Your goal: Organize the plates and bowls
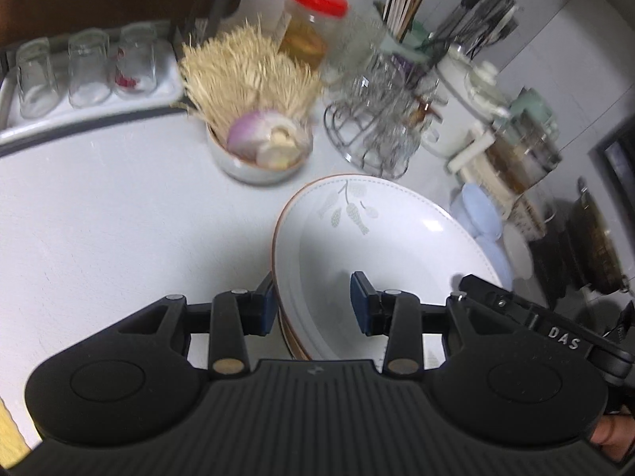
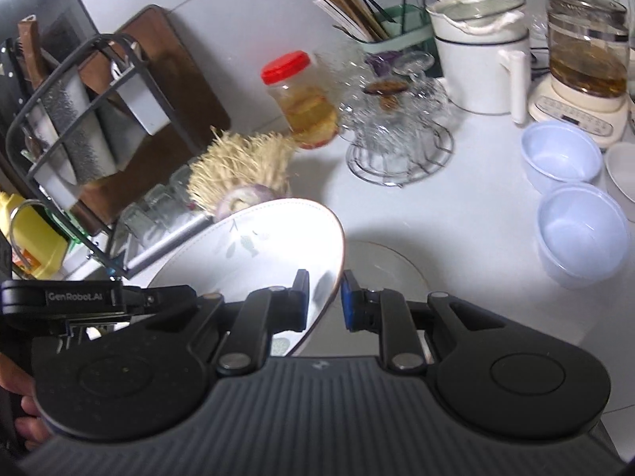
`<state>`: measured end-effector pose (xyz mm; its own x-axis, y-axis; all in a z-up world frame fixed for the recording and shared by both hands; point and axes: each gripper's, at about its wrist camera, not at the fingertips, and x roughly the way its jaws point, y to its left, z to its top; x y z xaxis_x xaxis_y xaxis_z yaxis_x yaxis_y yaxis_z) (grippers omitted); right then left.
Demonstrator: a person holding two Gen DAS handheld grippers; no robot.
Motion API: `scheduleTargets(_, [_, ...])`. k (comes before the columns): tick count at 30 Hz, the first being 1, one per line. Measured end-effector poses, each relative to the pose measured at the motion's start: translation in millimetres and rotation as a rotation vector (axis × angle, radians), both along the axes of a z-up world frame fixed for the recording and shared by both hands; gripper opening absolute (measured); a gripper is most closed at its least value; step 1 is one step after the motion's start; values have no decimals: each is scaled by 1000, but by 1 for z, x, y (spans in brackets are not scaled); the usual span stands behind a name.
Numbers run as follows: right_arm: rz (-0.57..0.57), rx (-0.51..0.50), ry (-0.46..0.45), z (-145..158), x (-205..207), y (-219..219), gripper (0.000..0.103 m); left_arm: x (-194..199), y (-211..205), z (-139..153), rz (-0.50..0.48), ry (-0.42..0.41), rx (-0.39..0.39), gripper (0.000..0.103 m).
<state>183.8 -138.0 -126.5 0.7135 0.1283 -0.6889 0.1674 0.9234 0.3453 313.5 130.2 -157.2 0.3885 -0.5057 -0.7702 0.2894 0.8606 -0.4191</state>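
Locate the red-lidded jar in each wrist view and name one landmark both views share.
Left wrist view: the red-lidded jar stands top centre, behind the straw brush.
Right wrist view: the red-lidded jar stands above centre, left of the wire rack of glassware.
Shared landmark: the straw brush, just in front of the jar.

The left claw (image 1: pixel 311 301) is being held angled downward at the lower centre of the left wrist view, its blue pads clamped on the rim of a stack of plates (image 1: pixel 381 238). The right claw (image 2: pixel 324 299) is likewise being pointed downward, its jaws closed narrowly on the opposite rim. Fingers (image 1: pixel 609 432) are being glimpsed at the lower right edge, behind the left claw's body.
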Motion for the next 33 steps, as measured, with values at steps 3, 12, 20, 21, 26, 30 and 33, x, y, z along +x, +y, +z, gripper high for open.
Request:
scheduleTargets(3, [-10,-1,13,-8,-4,-9,20,-2,-15,-12,-6,30,32,44])
scheduleTargets(12, [9,-28,61,-31,-6,-28,20,-8,-46,-35,-24,73,112,44])
scheduleTargets(20, [34,-18,90,-46,-8,-35,20,-7,-54,-47,-9,105,152,44])
scheduleTargets(21, [36,-17,93,-48,-8,-36,20,-7,-54,-47,-2,107,146,44])
scheduleTargets(26, [55,-31,107,-56,-6,-36,20,-7,-55,-47,24,114,144,44])
scheduleTargets(30, [70,-49,104,-60,-2,-37,20,-1,-58,-50,46,130,136,44])
scheduleTargets(33, [67,-48,99,-61,3,-41,20,1,-60,-54,67,144,131,44])
